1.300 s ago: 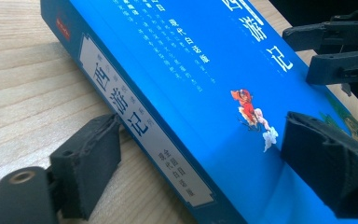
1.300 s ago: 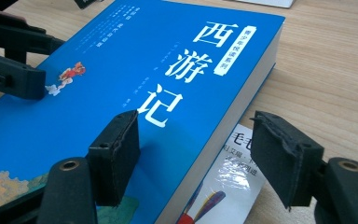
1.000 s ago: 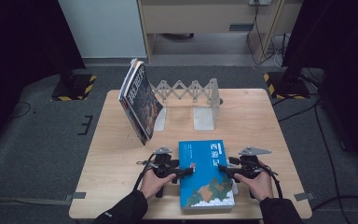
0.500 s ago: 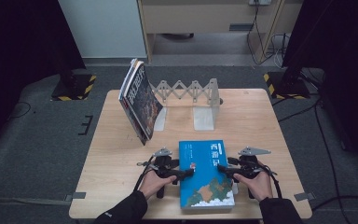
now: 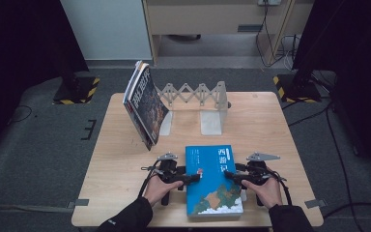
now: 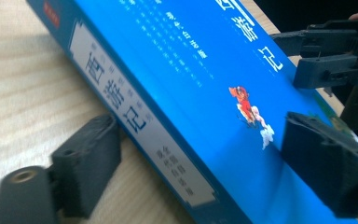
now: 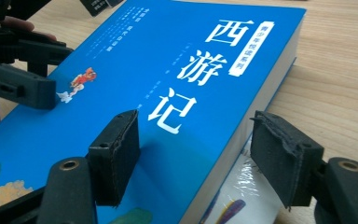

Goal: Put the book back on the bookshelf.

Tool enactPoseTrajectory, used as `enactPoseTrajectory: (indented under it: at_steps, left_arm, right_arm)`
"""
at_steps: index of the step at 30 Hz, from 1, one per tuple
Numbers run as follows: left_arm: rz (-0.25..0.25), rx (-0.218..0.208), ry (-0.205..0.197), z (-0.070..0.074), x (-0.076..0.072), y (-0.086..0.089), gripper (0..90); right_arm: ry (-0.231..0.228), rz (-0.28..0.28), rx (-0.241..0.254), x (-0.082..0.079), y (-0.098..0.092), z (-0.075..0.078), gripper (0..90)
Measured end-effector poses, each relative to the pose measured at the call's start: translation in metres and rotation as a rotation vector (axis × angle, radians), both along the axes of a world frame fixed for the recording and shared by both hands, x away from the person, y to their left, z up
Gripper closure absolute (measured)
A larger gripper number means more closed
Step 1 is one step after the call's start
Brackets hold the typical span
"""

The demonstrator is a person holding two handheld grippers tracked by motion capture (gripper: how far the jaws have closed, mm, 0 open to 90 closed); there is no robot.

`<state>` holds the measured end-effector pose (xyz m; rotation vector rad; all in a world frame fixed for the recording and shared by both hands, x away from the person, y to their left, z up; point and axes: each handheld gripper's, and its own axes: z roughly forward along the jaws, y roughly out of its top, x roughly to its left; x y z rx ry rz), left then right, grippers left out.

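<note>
Wooden table (image 5: 125,159), blue book (image 5: 212,181) — grippers flanking

My left gripper (image 6: 186,163) has just been closing its jaws a little around the spine edge of the blue book (image 6: 205,84), which sits between them: one pad is over the cover, the other down by the table (image 6: 23,93). The pads are not clearly pressing yet.

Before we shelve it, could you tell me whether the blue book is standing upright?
No, the blue book lies flat, cover up, on the table.
</note>
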<state>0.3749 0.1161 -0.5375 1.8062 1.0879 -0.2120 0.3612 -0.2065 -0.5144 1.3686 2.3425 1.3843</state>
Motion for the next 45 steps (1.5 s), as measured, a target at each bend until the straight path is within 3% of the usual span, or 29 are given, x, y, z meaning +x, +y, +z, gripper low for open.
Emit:
enactPoseTrajectory:
  at_steps: [5,10,12,19,25,31,37,45]
  left_arm:
    - [0.013,0.004,0.053,0.005,0.000,0.004,22.3]
    - [0.029,0.002,0.066,0.010,-0.002,0.006,29.2]
    - [0.019,0.020,0.077,0.014,-0.002,0.006,30.8]
    - [0.000,-0.013,0.062,0.028,-0.008,0.011,40.0]
    - [-0.034,-0.023,0.063,0.028,-0.008,0.007,40.3]
    - [-0.044,-0.021,0.101,0.026,-0.002,0.003,39.8]
    - [-0.071,-0.005,0.112,0.025,0.002,-0.002,37.8]
    - [-0.086,-0.020,0.130,0.022,0.007,-0.012,37.4]
  right_arm:
    - [0.008,0.003,0.007,0.000,0.001,0.000,32.7]
    - [0.022,0.001,0.012,0.000,0.001,0.000,32.6]
    - [0.027,-0.003,0.021,0.000,0.000,-0.001,32.7]
    - [0.056,-0.014,0.060,0.001,-0.002,-0.004,32.6]
    - [0.069,-0.015,0.068,0.001,-0.002,-0.004,32.9]
    - [0.069,-0.018,0.064,0.001,-0.002,-0.004,33.2]
    - [0.068,-0.011,0.057,0.002,-0.002,-0.003,33.6]
    - [0.071,0.000,0.051,0.003,-0.004,-0.002,34.2]
